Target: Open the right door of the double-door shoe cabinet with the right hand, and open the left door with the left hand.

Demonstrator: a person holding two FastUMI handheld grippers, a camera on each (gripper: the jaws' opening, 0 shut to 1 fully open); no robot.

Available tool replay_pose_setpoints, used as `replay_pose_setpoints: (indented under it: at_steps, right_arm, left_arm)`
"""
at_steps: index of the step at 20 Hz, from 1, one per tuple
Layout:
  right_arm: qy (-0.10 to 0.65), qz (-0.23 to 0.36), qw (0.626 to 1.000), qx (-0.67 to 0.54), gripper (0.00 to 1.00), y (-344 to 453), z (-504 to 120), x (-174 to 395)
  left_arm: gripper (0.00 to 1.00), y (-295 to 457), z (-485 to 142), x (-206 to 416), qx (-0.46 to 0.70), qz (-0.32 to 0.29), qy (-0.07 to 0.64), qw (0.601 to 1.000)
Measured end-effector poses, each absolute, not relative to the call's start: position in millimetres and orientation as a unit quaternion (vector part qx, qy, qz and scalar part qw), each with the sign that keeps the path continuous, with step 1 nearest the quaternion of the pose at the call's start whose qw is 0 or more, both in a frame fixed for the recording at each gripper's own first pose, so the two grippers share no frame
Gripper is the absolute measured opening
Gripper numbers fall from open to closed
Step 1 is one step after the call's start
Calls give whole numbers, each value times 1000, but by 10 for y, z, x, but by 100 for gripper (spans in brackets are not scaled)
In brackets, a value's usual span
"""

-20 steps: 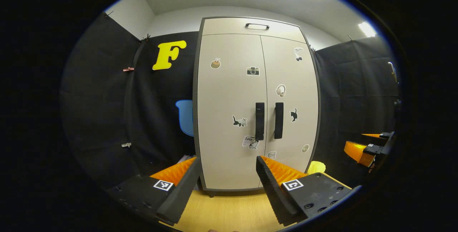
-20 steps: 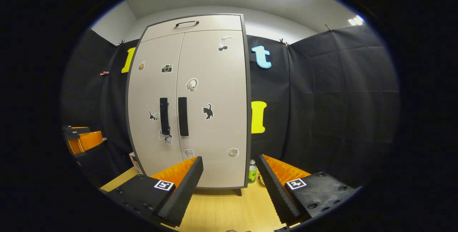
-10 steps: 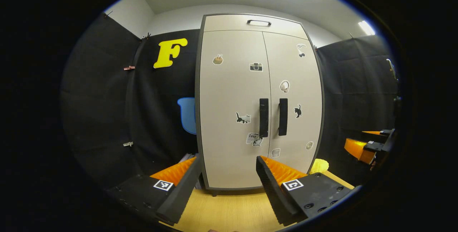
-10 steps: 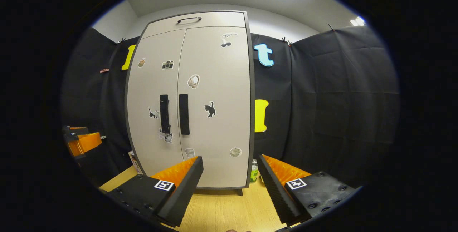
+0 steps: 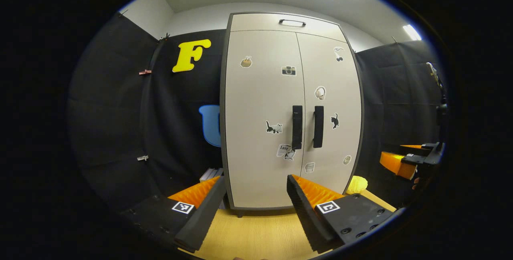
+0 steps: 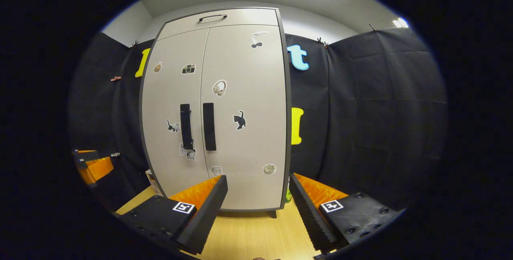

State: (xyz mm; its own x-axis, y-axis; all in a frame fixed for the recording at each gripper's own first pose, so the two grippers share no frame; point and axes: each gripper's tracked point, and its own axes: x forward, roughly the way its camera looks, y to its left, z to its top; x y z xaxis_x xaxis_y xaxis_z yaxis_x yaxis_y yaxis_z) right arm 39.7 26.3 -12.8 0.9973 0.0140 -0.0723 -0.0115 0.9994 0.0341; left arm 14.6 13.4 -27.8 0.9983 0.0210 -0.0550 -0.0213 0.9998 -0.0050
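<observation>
1. Both the left gripper [image 5: 253, 196] and right gripper [image 6: 256, 196] are hovering over the wooden tabletop [image 6: 256, 232], jaws spread, pinching nothing
2. The shoe cabinet [image 6: 240, 140] is standing ahead, both doors closed; its right door handle [image 6: 209, 126] and left door handle [image 5: 297, 127] are sitting close together, risking a wrong-handle grab or the grippers colliding

My left gripper [image 5: 255, 190]: two long wedge-shaped fingers [image 5: 200, 216] with ribbed inner faces, on flat black plates carrying a small square black-and-white marker each and several round screw heads. My right gripper [image 6: 258, 188]: same build, same square markers, same screws along the near right plate edge.
</observation>
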Motion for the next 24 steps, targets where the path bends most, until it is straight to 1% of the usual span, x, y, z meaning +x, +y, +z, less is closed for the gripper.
replay_pose_setpoints:
  at_steps: [7, 10, 15, 19, 24]
  right_arm:
    - [39, 16, 999, 7, 98, 399, 43, 836]
    - [39, 32, 999, 6, 98, 558, 143, 1073]
    - [15, 59, 998, -1, 98, 951, 382, 1431]
    - [1, 73, 997, -5, 98, 1263, 489, 1702]
    - [6, 75, 997, -2, 98, 1489, 418, 1991]
  left_arm:
    - [95, 237, -411, 78, -1, 15, 39, 999]
    - [95, 287, -489, 61, -9, 17, 46, 999]
    - [95, 401, -574, 41, 23, 29, 49, 998]
    - [95, 480, -632, 16, -7, 38, 57, 998]
    - [95, 752, -667, 10, -26, 62, 59, 996]
